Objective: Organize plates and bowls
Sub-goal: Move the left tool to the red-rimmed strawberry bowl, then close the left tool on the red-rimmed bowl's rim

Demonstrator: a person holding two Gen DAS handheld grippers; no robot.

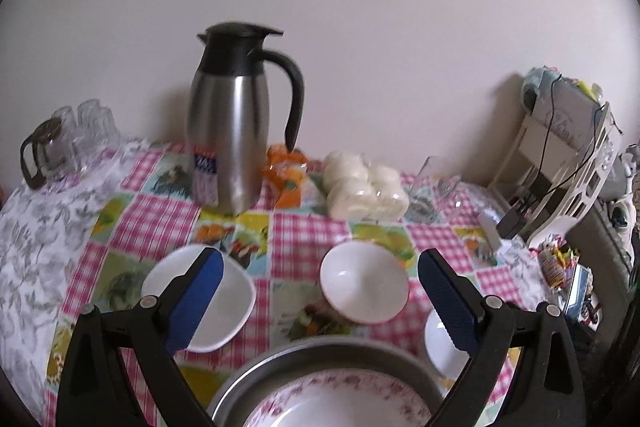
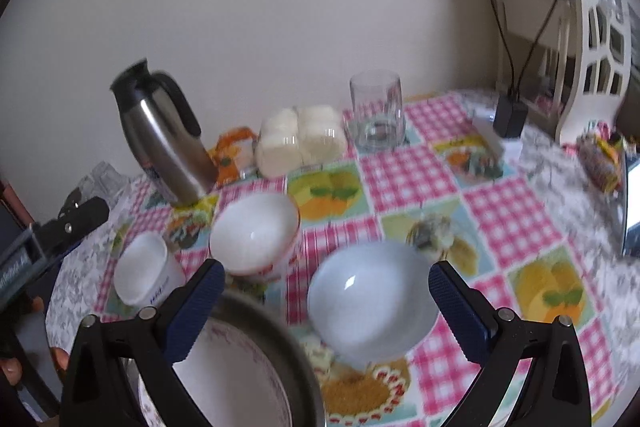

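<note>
Both claws stand apart and hold nothing — this looks like the reach before a pick. The right gripper point(image 2: 322, 301) hangs over a white bowl point(image 2: 372, 301) that sits between its two blue pads on the checked tablecloth point(image 2: 516, 223), near the table's front edge. The picture is blurred, so whether a pad touches the rim cannot be told.

The left gripper point(image 1: 320, 291) looks across a second bowl point(image 1: 364, 281), which stands toward the middle of the table, with a squarish white dish point(image 1: 236, 301) partly behind its left pad. At the front edge lies a flowered plate point(image 1: 340, 399) inside a grey metal pan point(image 1: 320, 355). A small white cup point(image 2: 142, 275) stands just beside the second bowl.

By my judgement the pan with its plate is the gathering spot. The next move calls for the right claw to drop lower and straddle one wall of the bowl — one pad inside, one outside — then shut on it and lift without tipping. The steel jug point(image 1: 236, 123) and the drinking glass point(image 2: 376, 111) stand well back by the wall, out of the way.
</note>
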